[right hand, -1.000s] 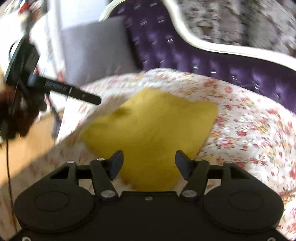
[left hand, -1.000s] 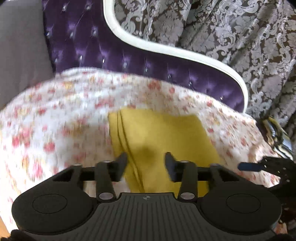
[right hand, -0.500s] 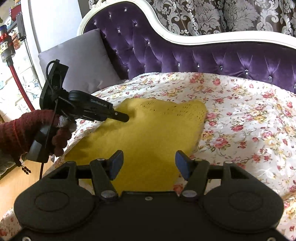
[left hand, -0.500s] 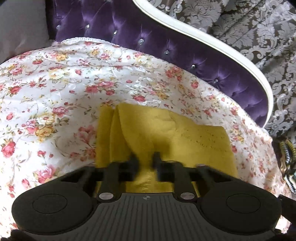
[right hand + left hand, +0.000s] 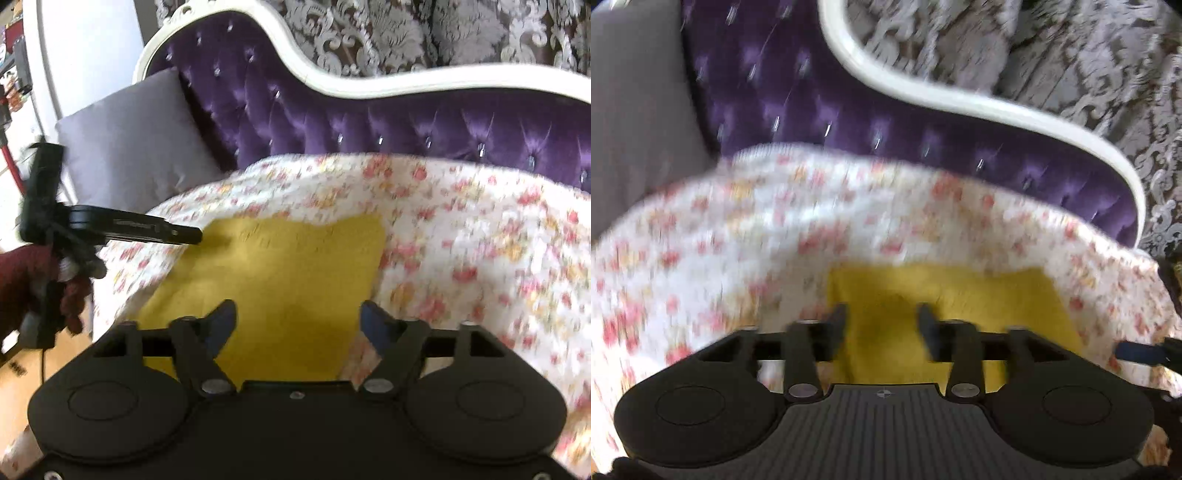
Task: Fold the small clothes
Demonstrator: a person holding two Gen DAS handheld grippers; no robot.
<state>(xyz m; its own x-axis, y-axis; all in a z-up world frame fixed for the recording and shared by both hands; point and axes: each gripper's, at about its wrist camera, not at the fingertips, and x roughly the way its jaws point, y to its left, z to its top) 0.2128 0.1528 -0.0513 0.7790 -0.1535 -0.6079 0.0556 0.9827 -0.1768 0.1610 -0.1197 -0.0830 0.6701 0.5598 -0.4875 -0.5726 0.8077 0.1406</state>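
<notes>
Garment [image 5: 273,280], yellow, lies folded flat on the floral bedspread [image 5: 480,229] below the purple headboard [image 5: 406,122]. My left hand-held gripper [image 5: 882,325] has just released; right hand-held gripper [image 5: 299,321] widening, empty. Folding looks nearly done.

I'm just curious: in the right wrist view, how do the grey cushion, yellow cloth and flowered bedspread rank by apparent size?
1. flowered bedspread, largest
2. yellow cloth
3. grey cushion, smallest, though it sits farther back, so this ranking is unsure.
</notes>
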